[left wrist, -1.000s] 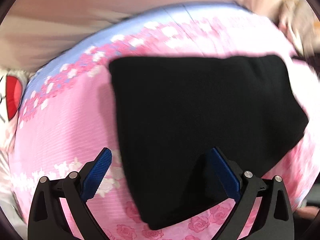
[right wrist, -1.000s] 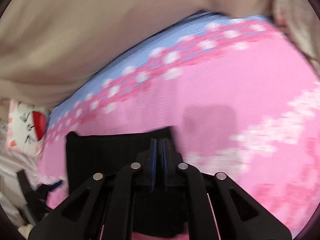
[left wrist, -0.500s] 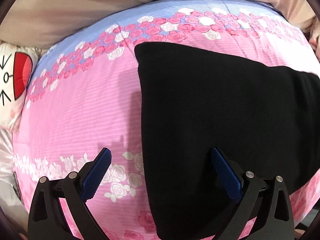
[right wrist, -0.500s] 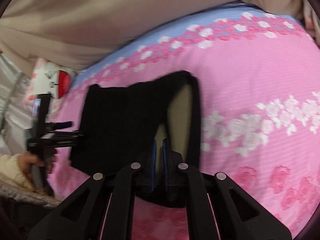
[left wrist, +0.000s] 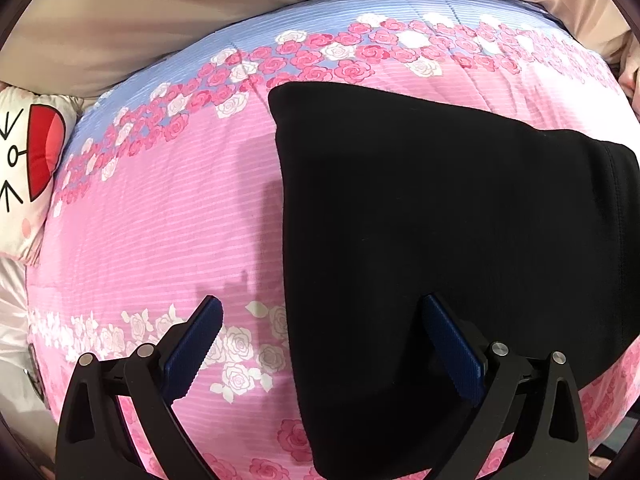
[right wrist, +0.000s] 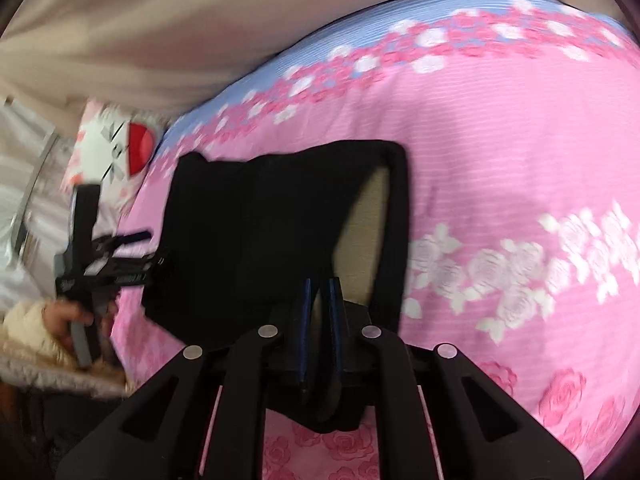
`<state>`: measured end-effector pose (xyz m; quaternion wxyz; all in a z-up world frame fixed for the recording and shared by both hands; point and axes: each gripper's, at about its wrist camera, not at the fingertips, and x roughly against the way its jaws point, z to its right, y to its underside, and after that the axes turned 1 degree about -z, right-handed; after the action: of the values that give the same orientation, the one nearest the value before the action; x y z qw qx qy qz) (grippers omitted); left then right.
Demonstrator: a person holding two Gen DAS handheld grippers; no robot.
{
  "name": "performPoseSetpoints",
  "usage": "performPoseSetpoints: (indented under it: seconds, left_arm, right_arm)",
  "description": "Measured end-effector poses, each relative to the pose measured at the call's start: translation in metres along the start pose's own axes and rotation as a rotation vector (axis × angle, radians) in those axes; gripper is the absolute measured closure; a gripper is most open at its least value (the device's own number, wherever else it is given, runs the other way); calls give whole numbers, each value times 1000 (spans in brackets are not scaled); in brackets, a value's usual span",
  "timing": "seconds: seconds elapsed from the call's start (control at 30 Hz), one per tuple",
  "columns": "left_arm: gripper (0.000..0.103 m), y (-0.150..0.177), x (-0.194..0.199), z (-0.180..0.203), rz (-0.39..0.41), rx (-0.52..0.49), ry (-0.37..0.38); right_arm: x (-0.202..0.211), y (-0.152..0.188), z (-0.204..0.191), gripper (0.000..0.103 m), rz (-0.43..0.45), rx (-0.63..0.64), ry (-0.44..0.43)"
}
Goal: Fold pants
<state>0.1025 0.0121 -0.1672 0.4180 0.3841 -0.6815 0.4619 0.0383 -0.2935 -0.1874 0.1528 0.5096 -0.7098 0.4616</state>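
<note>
The black pants (left wrist: 460, 220) lie folded on a pink rose-print bedspread (left wrist: 160, 220). My left gripper (left wrist: 320, 320) is open, hovering over the pants' left folded edge with one finger over the bedspread and one over the cloth. My right gripper (right wrist: 319, 286) is shut on the near edge of the pants (right wrist: 256, 232) and lifts it, so the pale inner side of the cloth (right wrist: 360, 240) shows. In the right wrist view the left gripper (right wrist: 104, 268) sits at the pants' left edge, held by a hand.
A white cushion with a red mouth print (left wrist: 28, 160) lies at the bed's left end. A beige curtain or wall (left wrist: 160, 20) rises behind the bed. The bedspread has a blue band (left wrist: 360, 12) along its far edge.
The right gripper has pulled back and raised the pants' edge, opening a gap that shows the pale inner side. The left gripper has shifted left, from above the cloth to its left edge.
</note>
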Motion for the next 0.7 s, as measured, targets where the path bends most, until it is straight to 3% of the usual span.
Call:
performPoseSetpoints:
  seconds: [0.07, 0.23, 0.4, 0.6, 0.7]
  left_arm:
    - [5, 0, 0, 1, 1, -3, 1]
    - [5, 0, 0, 0, 0, -6, 6]
    - [5, 1, -1, -1, -1, 7, 14]
    - [5, 1, -2, 0, -4, -2, 3]
    - [5, 1, -2, 1, -4, 1, 1]
  right_arm:
    - [-5, -3, 5, 77, -36, 17, -6]
    - [-3, -3, 9, 77, -94, 78, -58]
    - [1, 5, 14, 77, -83, 134, -112]
    - [-6, 15, -6, 78, -116, 398, -69]
    - [-11, 0, 4, 78, -122, 290, -118]
